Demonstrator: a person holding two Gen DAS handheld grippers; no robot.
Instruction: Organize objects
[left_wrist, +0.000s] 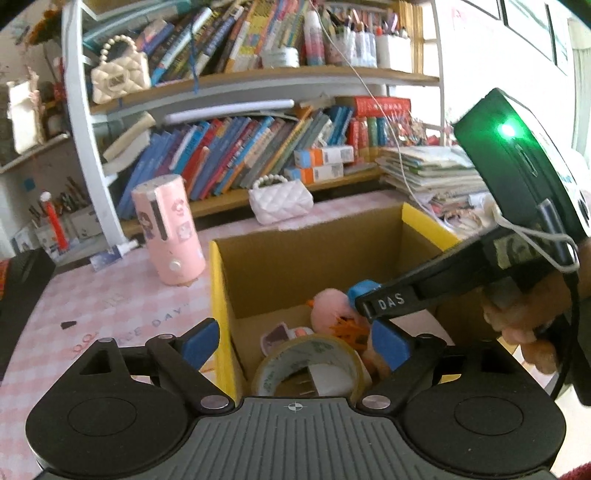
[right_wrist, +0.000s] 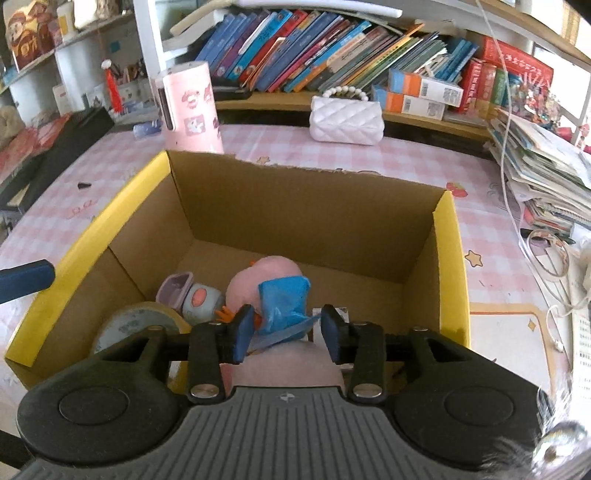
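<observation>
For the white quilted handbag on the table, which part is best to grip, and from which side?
Probably the pearl handle: it arches above the white quilted handbag, which stands upright, so a gripper coming from above could close across it. The body looks wider.

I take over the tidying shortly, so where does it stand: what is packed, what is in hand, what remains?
Packed: a tape roll and a small lilac case already lie in the cardboard box. In hand: the right gripper hangs in the box, jaws parted around a pink plush toy, apparently releasing it; the left gripper is open and empty. Left on the table: the pink cylinder and white quilted purse.
</observation>
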